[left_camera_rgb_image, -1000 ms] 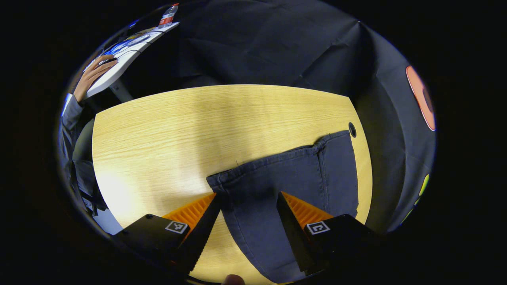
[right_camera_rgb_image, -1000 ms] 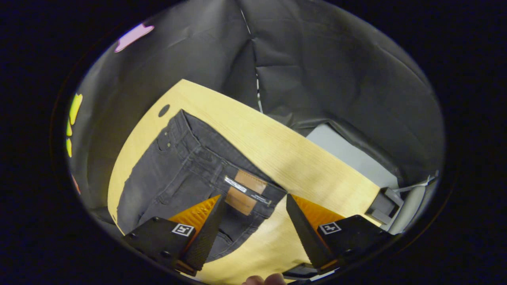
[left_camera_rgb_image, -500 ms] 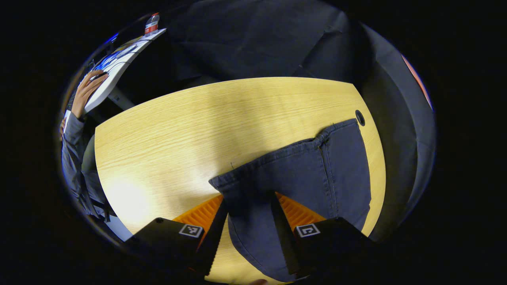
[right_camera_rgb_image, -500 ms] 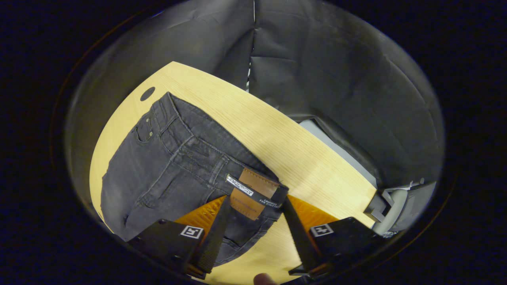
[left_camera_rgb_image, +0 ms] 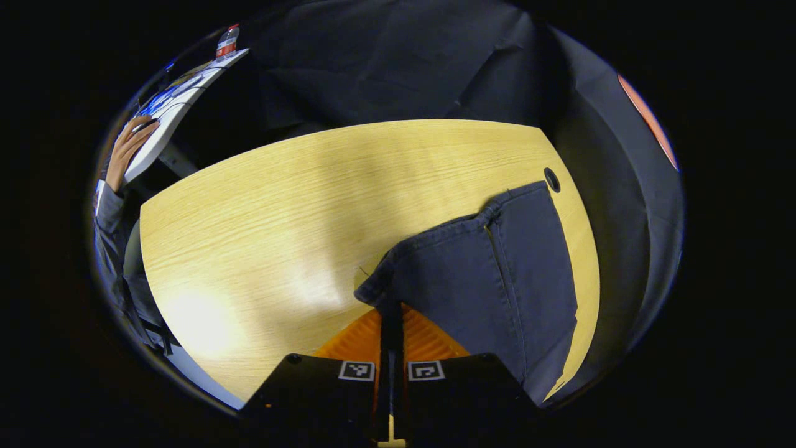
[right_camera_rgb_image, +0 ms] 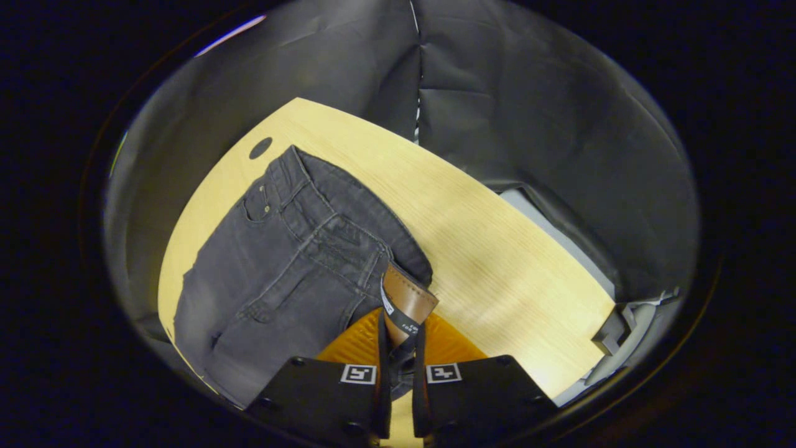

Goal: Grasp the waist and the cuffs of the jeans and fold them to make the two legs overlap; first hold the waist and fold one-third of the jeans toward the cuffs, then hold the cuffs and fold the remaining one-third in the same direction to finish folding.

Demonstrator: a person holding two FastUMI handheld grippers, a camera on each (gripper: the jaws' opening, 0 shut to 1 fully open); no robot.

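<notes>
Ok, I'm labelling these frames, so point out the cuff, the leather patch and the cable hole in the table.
cuff [left_camera_rgb_image: 380, 283]: left gripper view, hem corner nearest the fingers.
leather patch [right_camera_rgb_image: 405, 300]: right gripper view, brown face on the waistband.
cable hole [right_camera_rgb_image: 260, 147]: right gripper view, dark centre near the table's far corner.

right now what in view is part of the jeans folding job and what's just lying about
Part of the job:
- jeans, lying on the table
- cuff end, pinched by the left gripper
- waist with its brown patch, pinched by the right gripper

Just lying about:
- bottle on the white desk
- person's hand on that desk
- cable hole in the table
</notes>
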